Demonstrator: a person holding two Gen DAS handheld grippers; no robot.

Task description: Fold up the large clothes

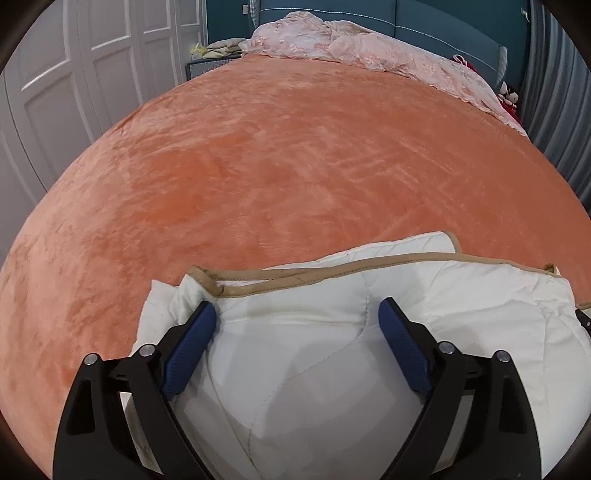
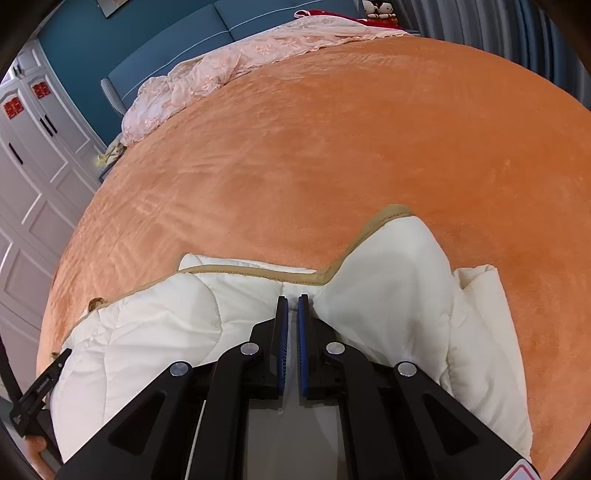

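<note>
A white quilted comforter (image 1: 317, 354) with tan edging lies folded in thick layers on the near part of the orange bedspread (image 1: 280, 162). My left gripper (image 1: 297, 314) is open, its blue pads wide apart and resting on the comforter's top layer. In the right wrist view the comforter (image 2: 147, 332) fills the near field. My right gripper (image 2: 293, 301) is shut on a fold of the comforter near the tan border. A corner of the comforter (image 2: 402, 243) stands raised to the right of it. The left gripper (image 2: 37, 391) shows at the lower left edge.
A pink lace cover (image 1: 354, 48) lies bunched at the head of the bed, against a blue headboard (image 1: 436, 22). White wardrobe doors (image 1: 74, 74) stand left of the bed. Grey curtains (image 1: 557, 96) hang on the right. Plush toys (image 2: 378, 9) sit by the headboard.
</note>
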